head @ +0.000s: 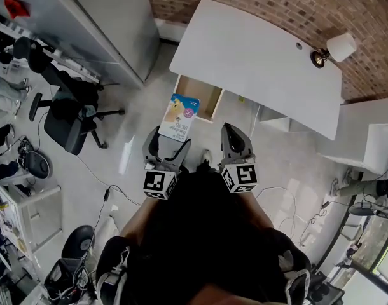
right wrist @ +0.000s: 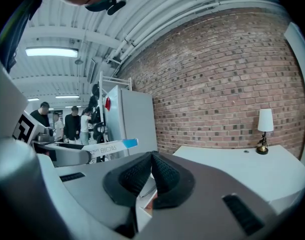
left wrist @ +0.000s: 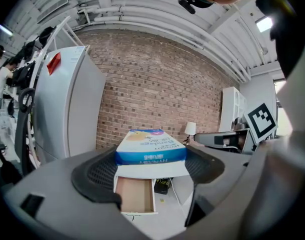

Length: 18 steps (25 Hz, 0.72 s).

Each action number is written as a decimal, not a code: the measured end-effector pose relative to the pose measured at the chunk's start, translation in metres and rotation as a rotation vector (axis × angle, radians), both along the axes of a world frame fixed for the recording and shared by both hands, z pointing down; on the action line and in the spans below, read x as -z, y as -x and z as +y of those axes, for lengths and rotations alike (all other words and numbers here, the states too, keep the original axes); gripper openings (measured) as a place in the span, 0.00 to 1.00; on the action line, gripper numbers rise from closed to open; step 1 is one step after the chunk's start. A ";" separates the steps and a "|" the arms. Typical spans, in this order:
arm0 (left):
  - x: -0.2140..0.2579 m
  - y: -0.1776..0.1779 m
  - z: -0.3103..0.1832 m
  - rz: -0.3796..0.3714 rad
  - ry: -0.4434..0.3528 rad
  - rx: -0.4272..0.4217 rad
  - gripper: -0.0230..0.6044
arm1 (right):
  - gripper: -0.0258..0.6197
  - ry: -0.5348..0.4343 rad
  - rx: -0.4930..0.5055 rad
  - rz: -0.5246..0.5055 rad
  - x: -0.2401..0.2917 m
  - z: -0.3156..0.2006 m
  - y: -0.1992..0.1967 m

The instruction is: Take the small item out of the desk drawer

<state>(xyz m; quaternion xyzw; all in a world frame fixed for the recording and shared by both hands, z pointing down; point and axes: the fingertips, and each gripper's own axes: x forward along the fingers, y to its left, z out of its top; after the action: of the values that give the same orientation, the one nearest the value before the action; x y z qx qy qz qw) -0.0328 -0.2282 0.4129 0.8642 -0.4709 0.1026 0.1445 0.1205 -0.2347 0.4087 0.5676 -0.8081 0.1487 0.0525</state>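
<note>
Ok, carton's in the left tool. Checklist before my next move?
1. Grip on blue-and-white cardboard carton in left tool: ok, between both pads.
2. Carton clear of open wooden drawer: ok, held up in front of it.
3. Drawer shut: not ok, stands open.
4. Right tool free: ok, jaws together, empty.
5. Room on white desk top: ok, only a small white-shaded lamp at a corner.
6. Drawer otherwise empty: cannot tell, carton hides part.
</note>
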 end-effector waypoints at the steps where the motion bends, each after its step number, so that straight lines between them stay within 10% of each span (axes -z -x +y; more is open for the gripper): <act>1: 0.000 0.000 0.001 -0.001 0.000 -0.002 0.71 | 0.08 0.002 -0.006 -0.002 -0.001 0.001 0.000; 18: -0.003 0.002 0.002 -0.022 0.003 -0.018 0.71 | 0.08 0.013 -0.020 0.007 -0.002 0.004 0.002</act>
<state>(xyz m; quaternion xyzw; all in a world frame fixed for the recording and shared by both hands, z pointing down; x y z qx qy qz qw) -0.0349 -0.2259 0.4160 0.8669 -0.4647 0.1142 0.1396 0.1188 -0.2303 0.4103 0.5760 -0.8011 0.1524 0.0576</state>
